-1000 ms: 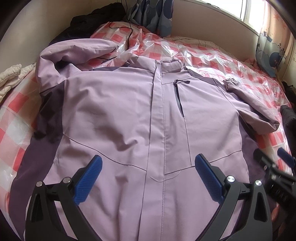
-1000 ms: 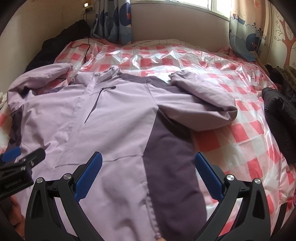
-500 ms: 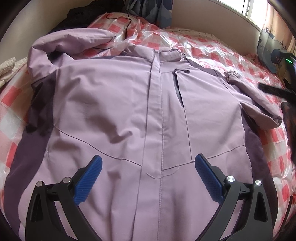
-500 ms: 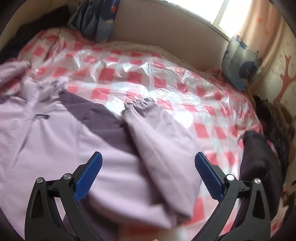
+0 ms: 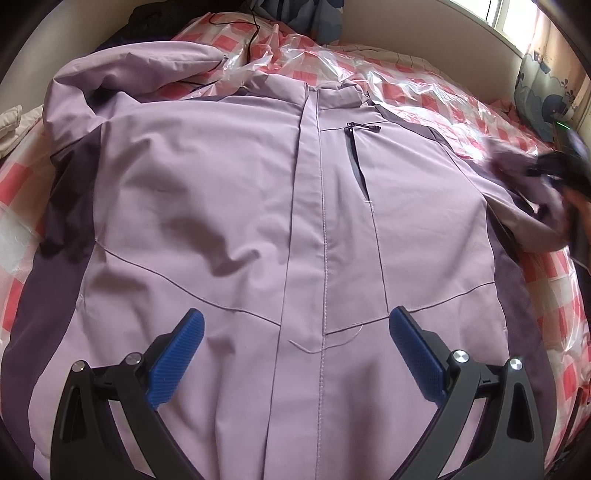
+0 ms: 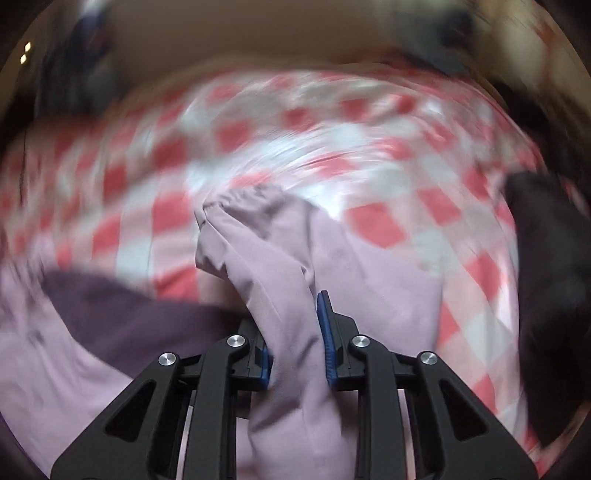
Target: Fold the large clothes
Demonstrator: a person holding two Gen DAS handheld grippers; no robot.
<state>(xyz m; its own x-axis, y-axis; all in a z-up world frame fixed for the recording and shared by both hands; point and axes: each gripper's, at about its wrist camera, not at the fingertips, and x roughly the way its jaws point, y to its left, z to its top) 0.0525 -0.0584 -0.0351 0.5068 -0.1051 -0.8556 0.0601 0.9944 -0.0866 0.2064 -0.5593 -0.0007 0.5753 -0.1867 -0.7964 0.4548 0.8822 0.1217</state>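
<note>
Bed point(image 5: 546, 288) w/ red-check sheet under clear plastic, lilac jacket point(image 5: 229, 206) flat below wide-open left gripper point(image 5: 295, 349), right gripper point(image 6: 295, 332) fingers clamped on sleeve point(image 6: 258, 236)

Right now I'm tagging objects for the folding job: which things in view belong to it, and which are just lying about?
Belongs to the job:
- lilac jacket, spread front-up
- its sleeve, clamped in the right gripper
- left gripper, open above the hem

Just lying about:
- checked bed cover
- clear plastic sheet
- dark garment
- black cable
</note>
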